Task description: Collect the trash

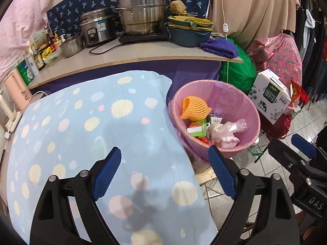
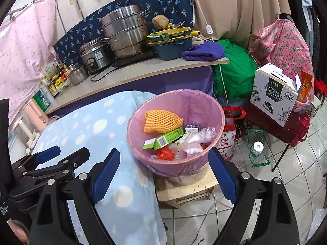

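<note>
Left gripper (image 1: 164,171): jaws spread wide, nothing between them; it hangs over the blue cloth (image 1: 85,126), its right finger near the bin's rim.
Right gripper (image 2: 164,171): jaws wide apart and empty; the bin's near wall shows between the fingers. No earlier view, so only the spread is told.
Blue cloth: pale blue with cream and pink spots, covering the table just left of the bin; bare of trash where it shows.
Stool (image 2: 184,192): low wooden block on the tiled floor, bearing the bin.
Bin (image 2: 204,106): round pink pail lined with a thin purple bag, touching the cloth's edge.
Bin contents: an orange foam net (image 2: 161,121) at the back left; a green box (image 2: 163,138) lying tilted in the middle; a small white carton (image 2: 192,128) behind it; crumpled clear plastic (image 2: 196,140) at the right; a red wrapper (image 2: 165,153) at the front. All the trash in view lies inside.
Floor beside bin: a clear bottle (image 2: 257,149) with white cap, a red-handled bag (image 2: 231,130).
Milk box (image 2: 273,94): white carton with cow print, on a dark red seat to the right.
Shelf (image 2: 143,71): behind the table; a rice cooker (image 2: 94,57), a tall steamer pot (image 2: 124,32), stacked yellow and blue basins (image 2: 173,42), a small steel bowl (image 2: 77,77), a purple towel (image 2: 204,52), jars and bottles at the left end.
</note>
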`<state>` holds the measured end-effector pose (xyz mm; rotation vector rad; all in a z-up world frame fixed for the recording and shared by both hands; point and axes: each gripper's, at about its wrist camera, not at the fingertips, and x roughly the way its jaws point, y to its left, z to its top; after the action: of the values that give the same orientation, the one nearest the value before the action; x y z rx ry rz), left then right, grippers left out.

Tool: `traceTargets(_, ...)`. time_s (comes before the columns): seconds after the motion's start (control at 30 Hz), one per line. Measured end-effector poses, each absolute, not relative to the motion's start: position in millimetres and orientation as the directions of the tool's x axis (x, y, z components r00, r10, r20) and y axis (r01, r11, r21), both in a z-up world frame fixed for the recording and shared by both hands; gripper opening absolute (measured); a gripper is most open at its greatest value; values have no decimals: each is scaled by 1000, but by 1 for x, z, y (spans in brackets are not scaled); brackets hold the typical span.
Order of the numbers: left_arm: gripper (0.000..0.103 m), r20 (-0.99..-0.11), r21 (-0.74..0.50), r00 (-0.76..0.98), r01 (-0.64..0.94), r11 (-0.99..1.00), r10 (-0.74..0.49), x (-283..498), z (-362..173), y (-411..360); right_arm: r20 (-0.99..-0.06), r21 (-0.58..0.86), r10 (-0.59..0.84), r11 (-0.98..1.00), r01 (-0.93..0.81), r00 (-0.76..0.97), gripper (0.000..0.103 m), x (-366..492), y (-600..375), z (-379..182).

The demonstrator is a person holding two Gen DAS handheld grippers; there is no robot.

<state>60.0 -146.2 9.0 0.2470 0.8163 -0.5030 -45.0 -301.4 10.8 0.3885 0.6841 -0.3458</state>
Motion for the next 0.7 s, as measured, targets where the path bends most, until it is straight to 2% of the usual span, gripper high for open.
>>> traceTargets(0.1, 83, -752, 18, 575, 506, 862, -322, 53, 7, -138, -680, 210, -177, 883, 420, 712, 90, -49, -292, 10)
traceTargets(0.13, 85, -754, 18, 576, 501, 865, -317, 51, 6, -135, -679, 212, -173, 884, 417, 713, 97, -50, -290, 9)
traceTargets(0.7, 93, -775, 59, 585, 447, 893, -241, 34, -6, -113, -707, 141, -212, 892, 429, 674, 97, -69, -273, -1)
